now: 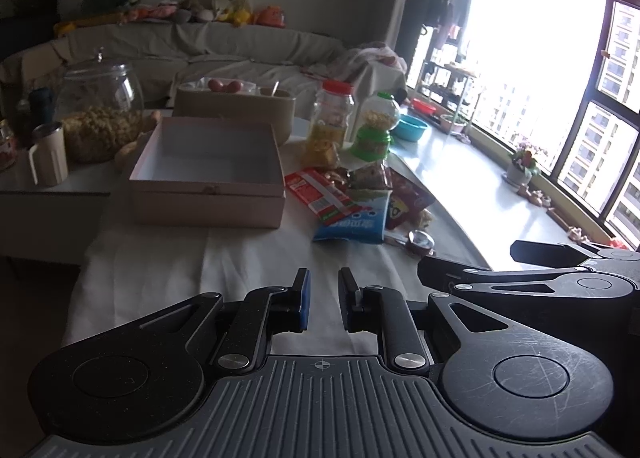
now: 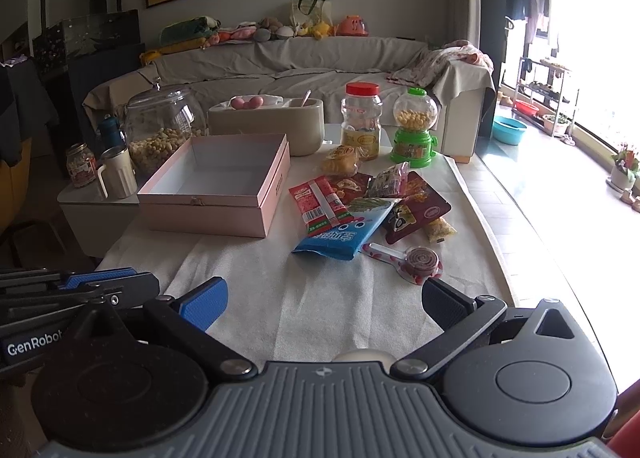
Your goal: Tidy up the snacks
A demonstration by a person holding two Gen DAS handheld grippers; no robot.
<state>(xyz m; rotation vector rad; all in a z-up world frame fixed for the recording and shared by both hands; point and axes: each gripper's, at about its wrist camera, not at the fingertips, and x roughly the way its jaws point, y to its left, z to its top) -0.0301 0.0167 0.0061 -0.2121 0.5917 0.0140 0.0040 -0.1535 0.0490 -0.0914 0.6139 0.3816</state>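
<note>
Right tool (image 2: 324, 306) spread wide, left tool (image 1: 323, 298) narrowed, snack packets (image 2: 340, 214) overlapping, labels unreadable

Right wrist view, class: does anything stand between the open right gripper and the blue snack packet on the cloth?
Nothing visible does. Only bare white cloth lies between the right gripper and the blue snack packet; the lollipop lies off to the right.

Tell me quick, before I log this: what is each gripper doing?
Left gripper: nearly closed, a narrow gap, holding nothing.
Right gripper: wide open, holding nothing.
</note>
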